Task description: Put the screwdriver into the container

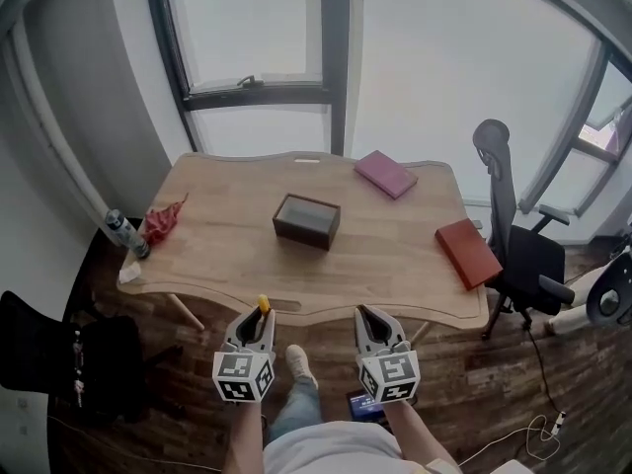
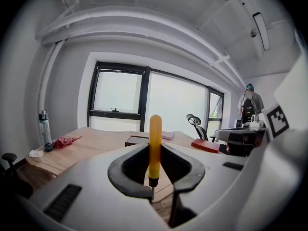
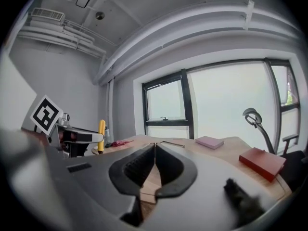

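Yellow plastic marks the screwdriver (image 1: 263, 305): its handle stands upright between the jaws of the left gripper (image 1: 260, 316), which are closed partway onto it, the pads pressing the handle from both sides and the dark metal shaft pointing down below them. The right gripper (image 1: 369, 316) has its jaws brought together tip to tip with nothing between them. Both grippers hover at the near edge of the wooden table (image 1: 217, 255), just short of it.

The container (image 1: 306, 221), a dark open-topped box, sits at mid-table, at about one o'clock from the left gripper and well apart from it. A pink book (image 1: 385, 173) lies at one o'clock of the box, a red book (image 1: 468, 252) at four o'clock, and a bottle (image 1: 125, 233) with a red cloth (image 1: 163, 220) at nine o'clock by the table's edge.

The pick-up looks done, so the carry is the step in hand. Next, the left gripper needs to travel toward twelve o'clock until the screwdriver is over the box's opening, come down, likely tip the tool so it lies inside, and only then let the jaws part
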`<state>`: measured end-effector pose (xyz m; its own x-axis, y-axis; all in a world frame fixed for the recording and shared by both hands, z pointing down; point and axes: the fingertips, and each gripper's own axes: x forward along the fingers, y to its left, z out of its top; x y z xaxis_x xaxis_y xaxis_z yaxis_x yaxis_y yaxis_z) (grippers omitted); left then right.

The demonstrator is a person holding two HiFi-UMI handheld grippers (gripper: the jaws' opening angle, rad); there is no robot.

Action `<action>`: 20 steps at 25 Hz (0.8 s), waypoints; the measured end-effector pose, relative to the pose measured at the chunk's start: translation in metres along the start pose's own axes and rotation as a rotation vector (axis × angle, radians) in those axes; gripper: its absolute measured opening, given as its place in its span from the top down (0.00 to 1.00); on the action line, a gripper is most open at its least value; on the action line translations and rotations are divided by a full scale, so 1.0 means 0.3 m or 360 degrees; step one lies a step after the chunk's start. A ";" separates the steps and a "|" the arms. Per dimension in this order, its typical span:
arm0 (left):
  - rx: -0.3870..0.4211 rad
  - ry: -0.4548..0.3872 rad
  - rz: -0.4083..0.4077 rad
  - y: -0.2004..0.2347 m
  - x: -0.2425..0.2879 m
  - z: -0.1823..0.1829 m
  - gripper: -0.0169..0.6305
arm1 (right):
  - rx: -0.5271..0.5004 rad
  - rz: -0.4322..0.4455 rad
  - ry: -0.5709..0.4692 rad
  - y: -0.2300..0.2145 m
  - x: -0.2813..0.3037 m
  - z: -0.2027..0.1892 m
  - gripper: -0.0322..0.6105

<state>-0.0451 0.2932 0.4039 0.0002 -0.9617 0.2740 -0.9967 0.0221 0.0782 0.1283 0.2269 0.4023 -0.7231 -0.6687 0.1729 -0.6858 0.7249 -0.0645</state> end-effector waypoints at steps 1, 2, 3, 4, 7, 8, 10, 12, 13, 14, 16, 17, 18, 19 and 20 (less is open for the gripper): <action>0.0012 0.0001 -0.0012 0.010 0.040 0.006 0.85 | -0.0020 -0.0012 0.0012 -0.017 0.036 -0.004 0.90; 0.0023 0.0000 -0.0026 0.022 0.084 0.013 0.85 | -0.0037 -0.0022 0.0024 -0.034 0.075 -0.006 0.90; 0.0034 0.0001 -0.0043 0.038 0.131 0.022 0.85 | -0.0048 -0.0030 0.0035 -0.052 0.120 -0.006 0.90; 0.0043 0.0005 -0.0062 0.056 0.182 0.034 0.85 | -0.0056 -0.0041 0.0046 -0.071 0.167 -0.002 0.90; 0.0050 0.0028 -0.0116 0.125 0.335 0.074 0.85 | -0.0064 -0.0084 0.0080 -0.128 0.320 0.024 0.90; 0.0053 0.0032 -0.0130 0.153 0.384 0.093 0.85 | -0.0066 -0.0095 0.0085 -0.141 0.373 0.041 0.90; 0.0071 0.0036 -0.0153 0.210 0.483 0.140 0.85 | -0.0069 -0.0114 0.0089 -0.167 0.482 0.081 0.90; 0.0083 0.0042 -0.0167 0.270 0.584 0.183 0.85 | -0.0065 -0.0128 0.0098 -0.193 0.588 0.110 0.90; 0.0079 0.0043 -0.0178 0.297 0.634 0.202 0.85 | -0.0061 -0.0137 0.0103 -0.207 0.636 0.121 0.90; 0.0074 0.0042 -0.0195 0.320 0.682 0.221 0.85 | -0.0056 -0.0149 0.0108 -0.222 0.681 0.128 0.90; 0.0076 0.0041 -0.0232 0.354 0.772 0.254 0.85 | -0.0041 -0.0178 0.0120 -0.254 0.764 0.135 0.90; 0.0081 0.0043 -0.0251 0.368 0.811 0.266 0.85 | -0.0033 -0.0191 0.0128 -0.268 0.802 0.136 0.90; 0.0088 0.0049 -0.0269 0.379 0.846 0.275 0.85 | -0.0025 -0.0203 0.0137 -0.279 0.837 0.136 0.90; 0.0094 0.0057 -0.0287 0.391 0.878 0.280 0.85 | -0.0019 -0.0213 0.0147 -0.290 0.870 0.135 0.90; 0.0097 0.0066 -0.0303 0.402 0.908 0.282 0.85 | -0.0014 -0.0222 0.0155 -0.299 0.900 0.135 0.90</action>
<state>-0.1722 0.0107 0.4069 0.1910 -0.9349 0.2993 -0.9814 -0.1767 0.0744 -0.0087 -0.0252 0.4150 -0.6092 -0.7441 0.2742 -0.7780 0.6278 -0.0246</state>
